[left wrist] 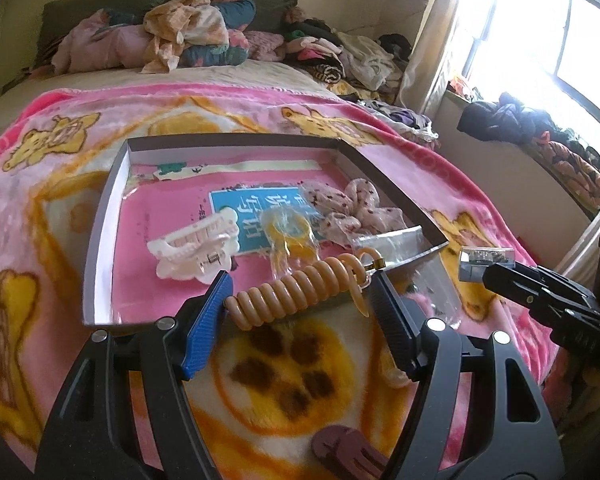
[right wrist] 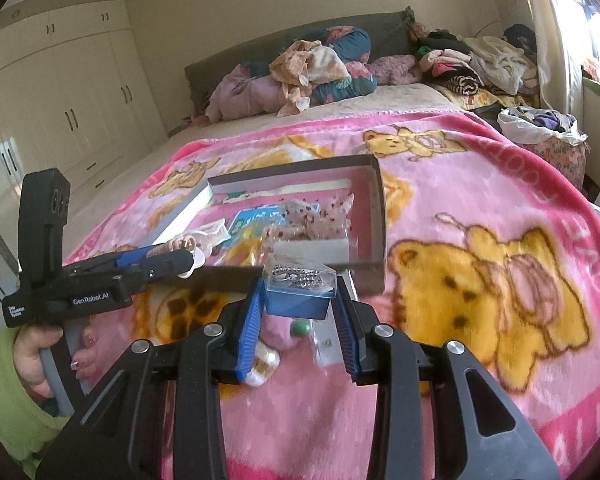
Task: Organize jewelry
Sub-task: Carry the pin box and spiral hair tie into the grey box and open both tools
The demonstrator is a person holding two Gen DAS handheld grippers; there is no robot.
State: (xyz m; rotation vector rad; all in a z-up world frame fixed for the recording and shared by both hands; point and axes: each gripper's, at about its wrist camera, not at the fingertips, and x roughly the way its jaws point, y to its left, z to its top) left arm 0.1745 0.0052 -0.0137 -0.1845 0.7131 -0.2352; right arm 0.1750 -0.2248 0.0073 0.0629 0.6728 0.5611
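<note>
A shallow open box (left wrist: 100, 216) lies on the pink blanket; it also shows in the right wrist view (right wrist: 374, 216). Inside lie a white hair claw (left wrist: 196, 244), a yellow bagged item (left wrist: 290, 232) and a spotted pink scrunchie (left wrist: 356, 208). My left gripper (left wrist: 300, 304) is shut on a tan spiral coil cord (left wrist: 296, 292) at the box's near edge. My right gripper (right wrist: 298, 308) is shut on a small clear-lidded blue box of silver chain (right wrist: 300, 284), held just in front of the box's near right corner; it shows in the left wrist view (left wrist: 484, 264).
A mauve comb-like clip (left wrist: 348, 456) lies on the blanket below my left gripper. Small items, one green (right wrist: 302, 330), lie under my right gripper. Pillows and clothes (right wrist: 320, 68) pile at the bed's head. Wardrobes (right wrist: 60, 92) stand left; a window sill with clothes (left wrist: 540, 136) right.
</note>
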